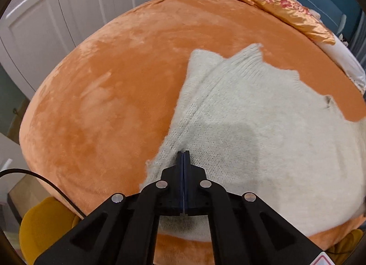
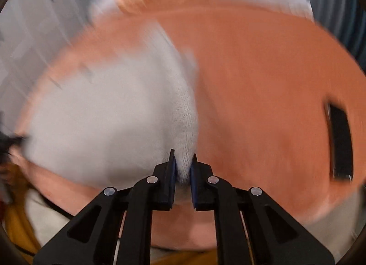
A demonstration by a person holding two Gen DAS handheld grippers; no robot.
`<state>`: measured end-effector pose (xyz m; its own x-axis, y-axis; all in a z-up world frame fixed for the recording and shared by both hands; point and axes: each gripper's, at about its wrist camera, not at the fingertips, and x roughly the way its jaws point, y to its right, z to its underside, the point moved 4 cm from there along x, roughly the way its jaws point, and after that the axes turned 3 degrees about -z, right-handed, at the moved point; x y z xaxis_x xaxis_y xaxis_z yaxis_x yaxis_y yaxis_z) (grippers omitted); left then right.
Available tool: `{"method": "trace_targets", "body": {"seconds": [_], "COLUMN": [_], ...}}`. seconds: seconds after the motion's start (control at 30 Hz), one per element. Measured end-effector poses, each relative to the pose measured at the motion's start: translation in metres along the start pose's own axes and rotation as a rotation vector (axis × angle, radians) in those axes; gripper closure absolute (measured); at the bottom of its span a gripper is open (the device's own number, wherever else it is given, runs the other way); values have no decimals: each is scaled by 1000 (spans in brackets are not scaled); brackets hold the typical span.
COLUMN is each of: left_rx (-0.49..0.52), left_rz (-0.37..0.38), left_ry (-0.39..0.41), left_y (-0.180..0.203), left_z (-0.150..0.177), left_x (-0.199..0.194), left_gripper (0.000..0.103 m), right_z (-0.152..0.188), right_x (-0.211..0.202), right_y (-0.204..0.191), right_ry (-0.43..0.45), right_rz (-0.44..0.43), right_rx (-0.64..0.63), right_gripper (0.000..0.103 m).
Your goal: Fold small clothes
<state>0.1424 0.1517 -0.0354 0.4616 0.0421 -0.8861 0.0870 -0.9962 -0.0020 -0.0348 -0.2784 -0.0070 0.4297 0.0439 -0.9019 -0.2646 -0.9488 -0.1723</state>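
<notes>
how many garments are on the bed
1: a white knit sweater spread on the orange bed, its near hem held by the left gripper and right gripper. Others may lie outside both views.

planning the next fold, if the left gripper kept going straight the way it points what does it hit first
The left gripper sits closed over the white knit sweater, so it would meet more of that sweater first, then likely the orange blanket beyond its far edge. Height above the knit is unclear.
</notes>
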Motion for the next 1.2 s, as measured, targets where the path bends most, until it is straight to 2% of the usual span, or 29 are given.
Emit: {"method": "trace_targets", "body": {"seconds": [0.03,0.1,0.13,0.17,0.2,0.27,0.33,0.37,0.4,0.43,0.5,0.57,0.63,0.67,0.7,0.73,0.77,0.87,0.9,0.97,1.0,1.03,1.07,1.13,1.2], "left_rx": [5,-17,-40,-56,-72,-66,-47,-41,-33,-34,-33,-21,7,17,23,28,24,-1,-29,-91,-110,-102,-92,-50,-16], "left_rz": [-14,0,27,45,75,107,137,145,143,133,169,154,99,98,105,125,138,160,176,178,153,124,95,52,13], "left_ry": [1,7,22,43,85,121,136,145,149,144,124,106,86,80,58,37,41,156,196,228,223,193,150,37,82], "left_y": [3,3,2,1,0,7,21,28,37,43,57,67,76,78,80,82,81,71,62,46,40,38,38,42,47], "left_z": [-1,-6,-9,-14,-21,-35,-55,-63,-72,-78,-87,-92,-94,-94,-93,-93,-93,-103,-109,-117,-118,-118,-116,-103,-98], "left_x": [-2,-14,-23,-31,-42,-51,-50,-46,-39,-31,-13,4,23,29,37,41,39,6,-9,-19,-14,-1,16,59,53], "left_gripper": [103,103,103,103,102,92,65,57,42,37,36,36,39,49,88,97,98,99,99,99,99,99,99,96,93], "right_z": [1,-4,-7,-11,-14,-26,-45,-53,-64,-73,-84,-92,-100,-102,-104,-105,-108,-116,-119,-127,-129,-131,-131,-122,-118], "right_x": [3,-15,-27,-36,-43,-51,-47,-41,-33,-24,-10,4,23,30,35,35,25,-29,-46,-49,-40,-18,14,65,44], "right_y": [1,-5,-9,-12,-13,-18,-19,-19,-18,-18,-21,-24,-29,-31,-33,-34,-37,-50,-53,-50,-45,-36,-25,-5,-7], "right_ry": [-14,33,67,98,129,188,221,229,239,243,248,250,226,215,199,198,235,434,496,526,502,447,350,174,237], "right_rz": [2,26,53,61,62,36,9,8,8,6,-3,-2,20,24,16,22,-7,-153,-178,-162,-133,-66,-4,28,1], "right_rx": [15,22,19,18,18,15,26,34,50,68,93,107,93,88,83,86,92,77,65,72,78,89,102,172,183], "right_gripper": [90,82,75,63,58,49,41,41,41,40,37,36,36,53,68,97,97,97,97,97,97,97,97,97,96]}}
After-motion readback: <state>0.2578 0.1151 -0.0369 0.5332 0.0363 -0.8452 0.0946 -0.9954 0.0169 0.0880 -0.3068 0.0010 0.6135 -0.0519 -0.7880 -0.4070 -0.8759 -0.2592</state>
